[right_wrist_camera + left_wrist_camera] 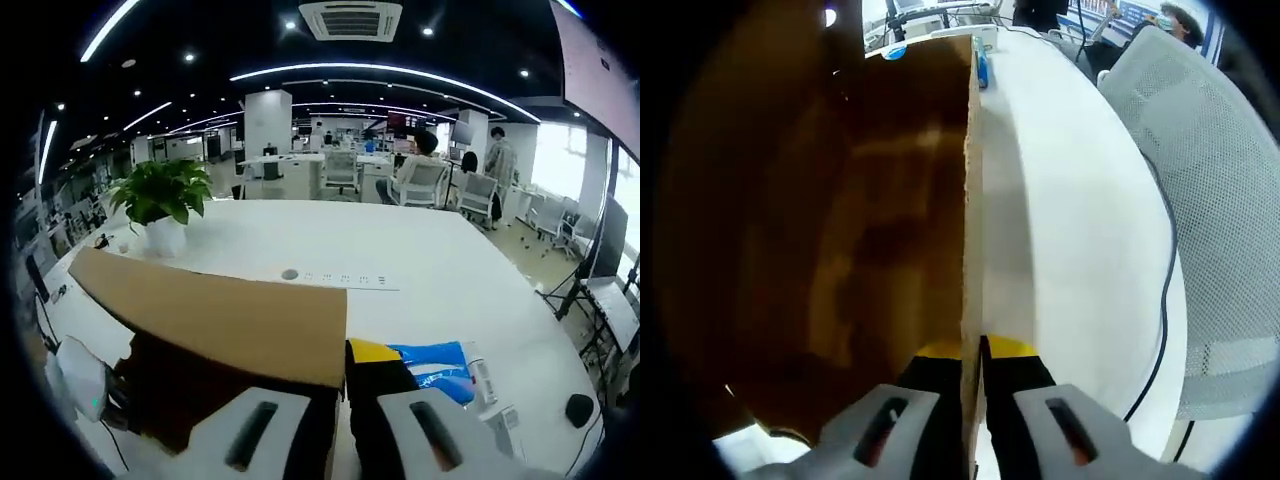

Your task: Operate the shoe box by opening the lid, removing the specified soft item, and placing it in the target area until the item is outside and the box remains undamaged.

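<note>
Your left gripper is clamped on the edge of the cardboard lid, one jaw on each face, with the brown inner face of the shoe box filling the area to one side. Your right gripper likewise pinches the lid at its corner, jaws narrow on the board. The lid is raised; the soft item itself cannot be made out in the dark interior. A blue packet lies on the white table just beside the right jaws. Judgement: you are mid-opening. Swing both grips together along the hinge arc, keep equal pressure, and avoid twisting the board, since uneven pull could crease or tear it. Beyond the box stand a potted plant and, off the table edge, a mesh chair
</note>
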